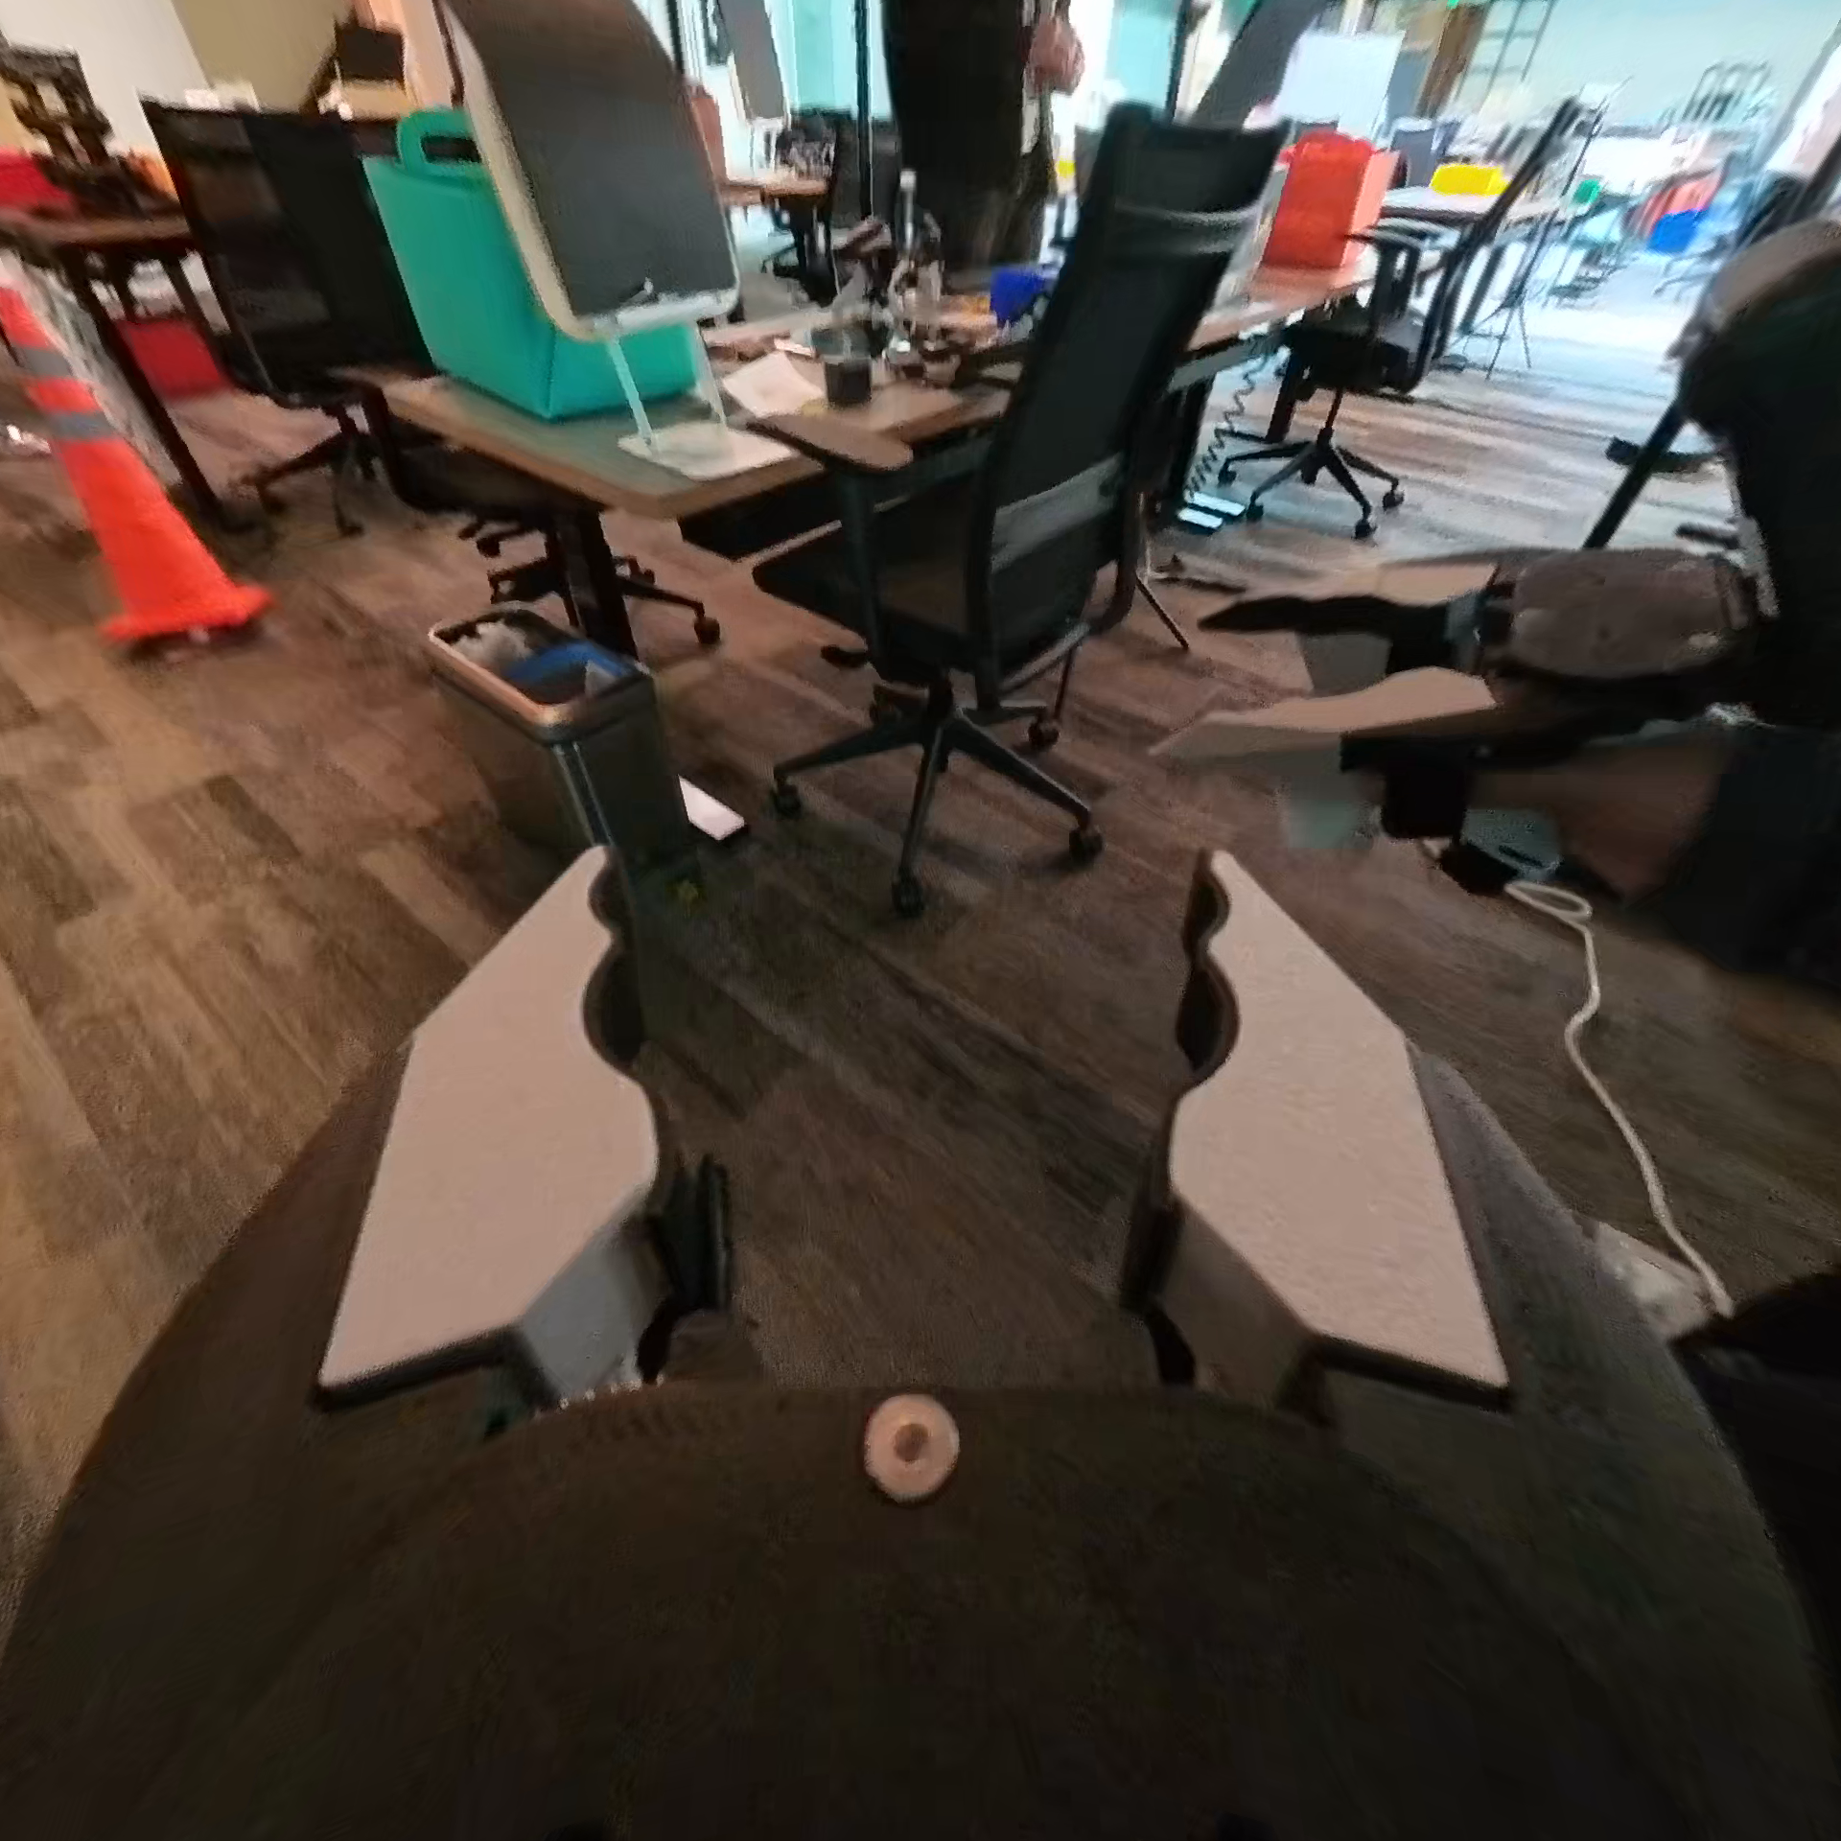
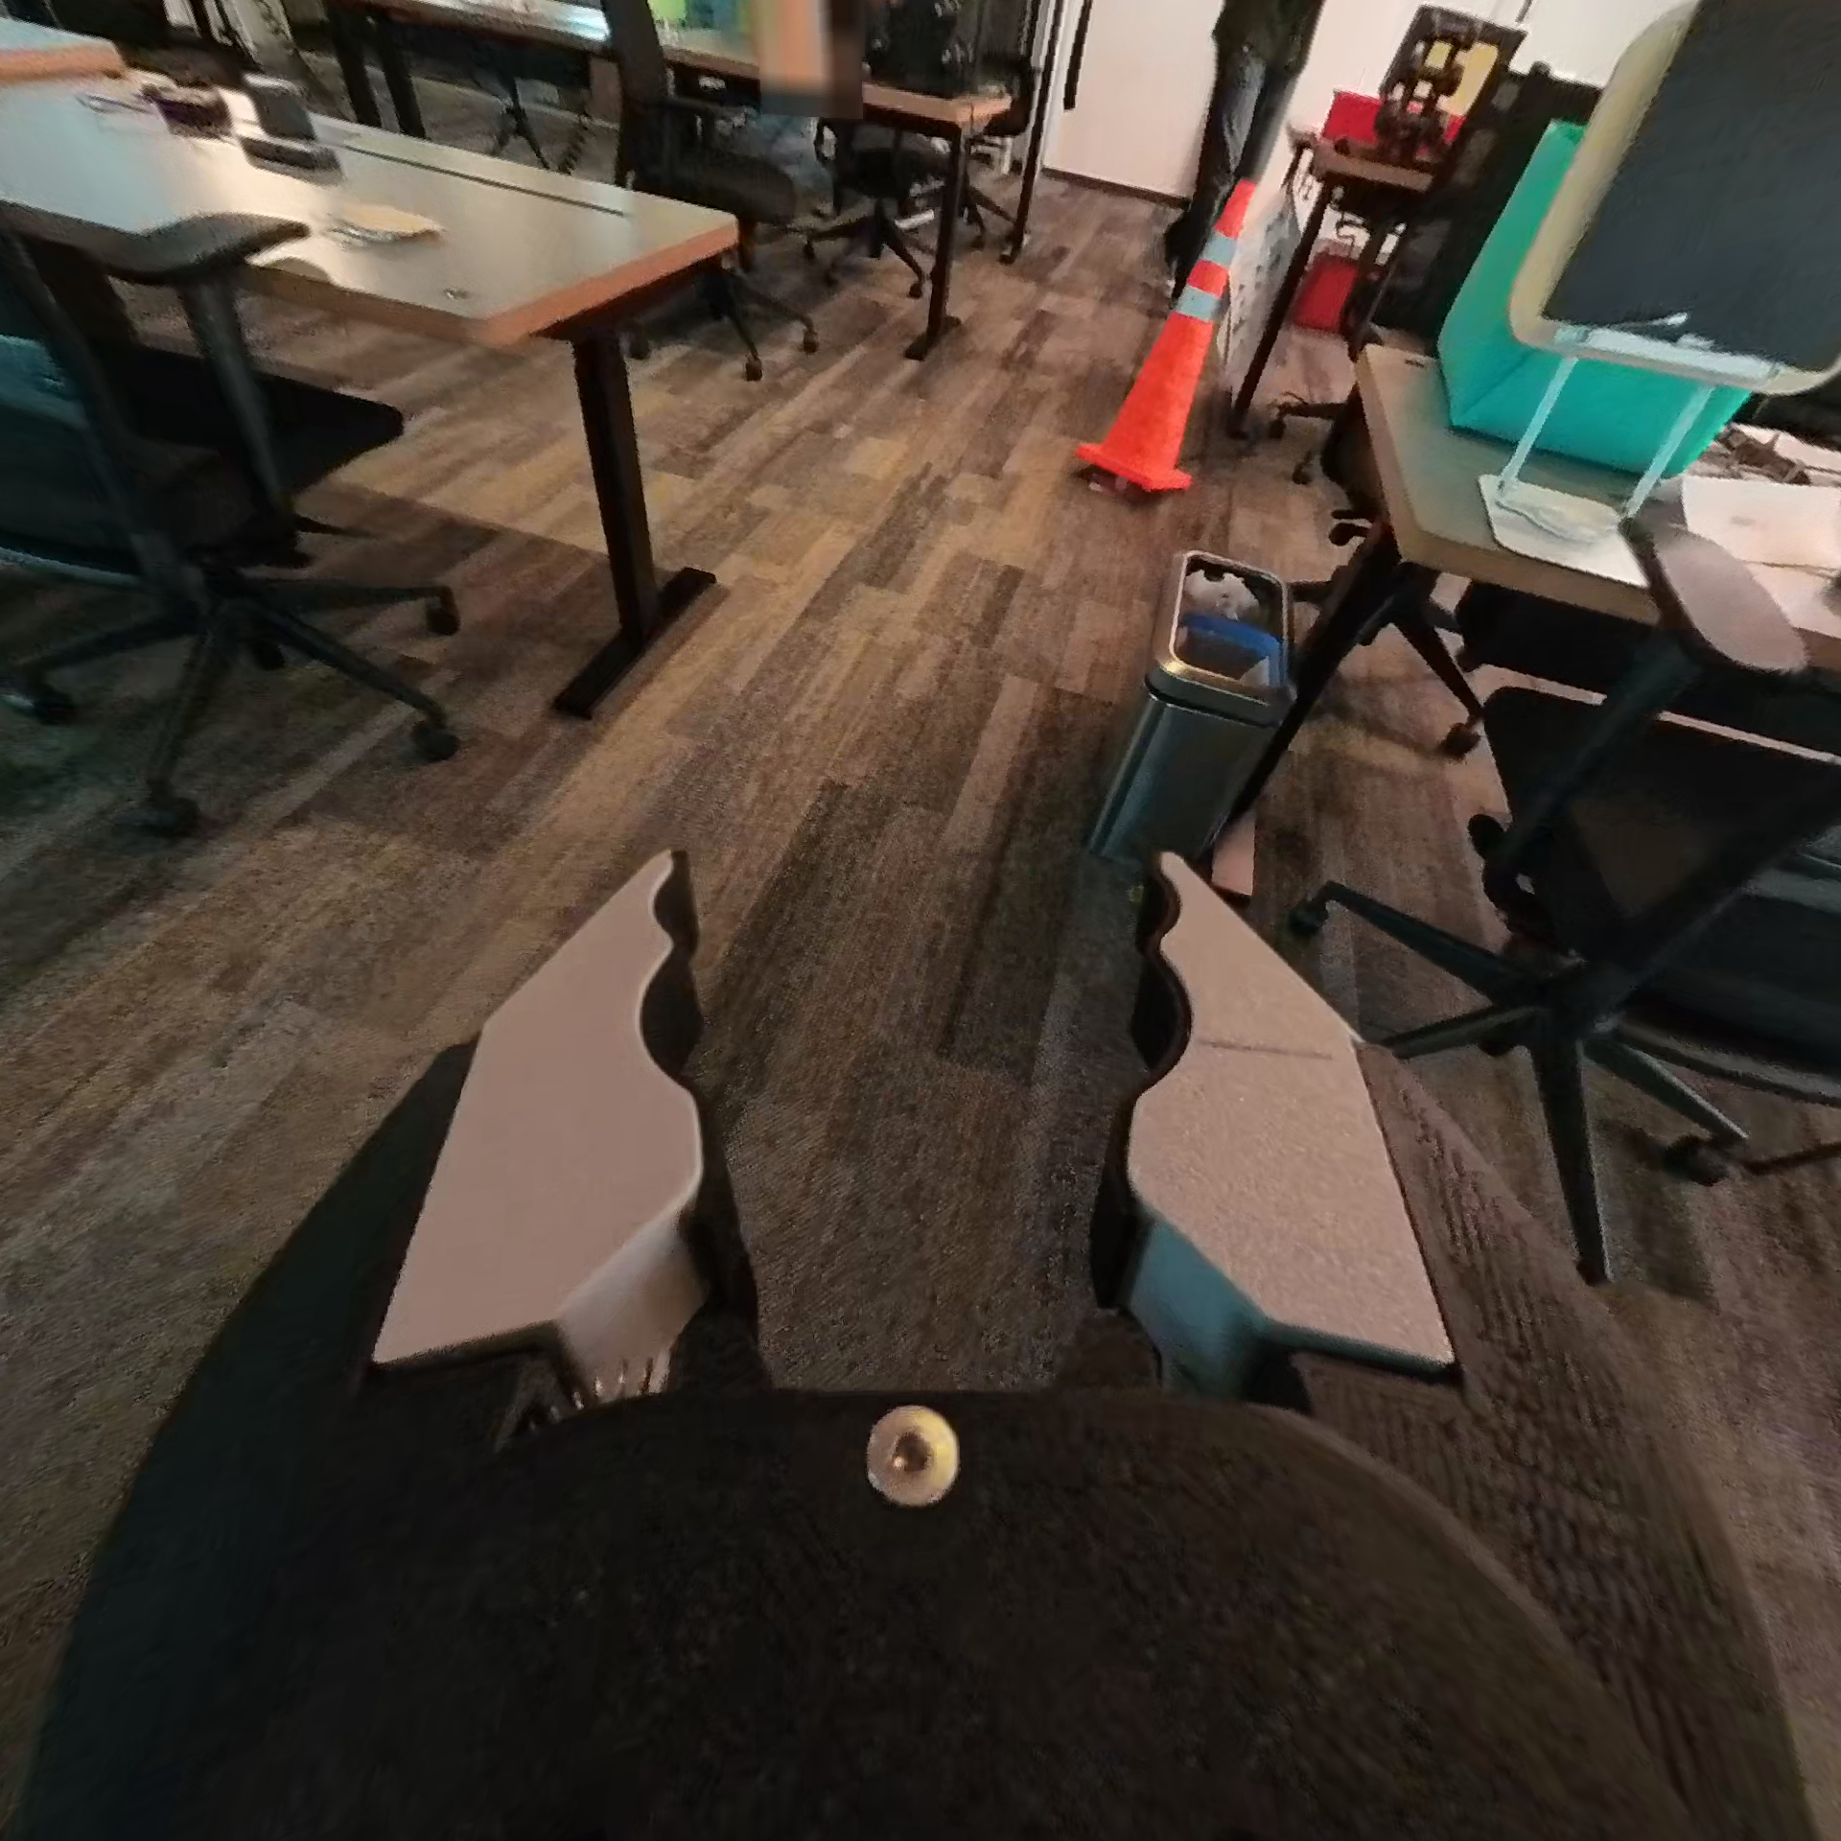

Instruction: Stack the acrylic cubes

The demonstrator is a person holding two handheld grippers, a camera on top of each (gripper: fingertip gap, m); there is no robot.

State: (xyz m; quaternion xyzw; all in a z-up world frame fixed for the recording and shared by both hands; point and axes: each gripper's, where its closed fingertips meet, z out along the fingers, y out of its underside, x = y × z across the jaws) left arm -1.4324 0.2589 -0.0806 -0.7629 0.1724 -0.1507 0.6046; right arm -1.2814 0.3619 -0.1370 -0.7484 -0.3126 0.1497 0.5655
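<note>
Trash bin [image 1: 558,717] beside black chair [image 1: 1006,558], both tools [image 1: 902,877] [image 2: 921,877] gaping, bare

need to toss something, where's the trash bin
The metal trash bin stands on the carpet beside the desk leg, left of the black chair.

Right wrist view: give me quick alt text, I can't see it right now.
The right gripper hangs open and empty above patterned carpet. A metal bin and office chair stand ahead right, an orange cone beyond, a desk ahead left.
</note>
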